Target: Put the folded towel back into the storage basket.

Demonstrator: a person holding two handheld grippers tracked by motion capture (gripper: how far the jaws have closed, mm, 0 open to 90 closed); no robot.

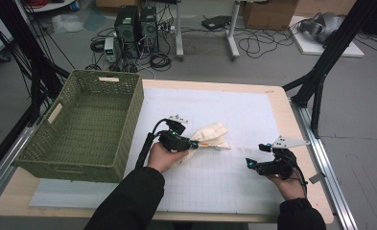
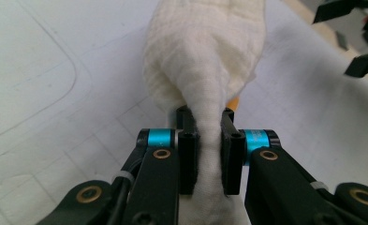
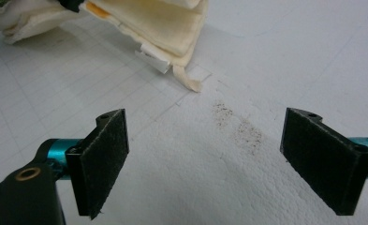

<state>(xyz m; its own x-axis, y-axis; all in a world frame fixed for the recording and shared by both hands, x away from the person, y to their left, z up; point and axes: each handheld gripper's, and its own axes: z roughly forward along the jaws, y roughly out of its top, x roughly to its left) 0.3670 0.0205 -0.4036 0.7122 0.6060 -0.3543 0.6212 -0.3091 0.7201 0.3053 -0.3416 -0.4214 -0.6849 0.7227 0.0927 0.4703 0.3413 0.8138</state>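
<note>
1. Nearest the person, at about five o'clock on the mat (image 1: 253, 120), the right gripper (image 1: 250, 163) sits low with its jaws spread wide and nothing between them. In the right gripper view its two black pads (image 3: 102, 154) frame bare mat and a smudge of brown specks (image 3: 240, 129).
2. A little farther in, at about seven o'clock from the mat's middle, the left gripper (image 1: 194, 144) has its jaws drawn narrow on a bunched neck of the cream cloth (image 1: 210, 135). The left gripper view shows the pads (image 2: 187, 161) pressing the fabric from both sides.
3. The cloth (image 2: 205, 51) lies near the middle of the mat, its loose body trailing toward two o'clock from the left gripper. It appears folded in layers, with an orange patch and a white tag near its edge (image 3: 149, 28).
4. Farther off, at ten o'clock, the green woven basket (image 1: 123, 115) stands on the table, well apart from the cloth.
5. Judging from this, the step in hand looks like gathering the cloth with the left gripper alone.
6. The next move likely calls for lifting the cloth clear of the mat and carrying it toward ten o'clock over the basket rim, with a firm pinch so that the hanging folds do not slip.
</note>
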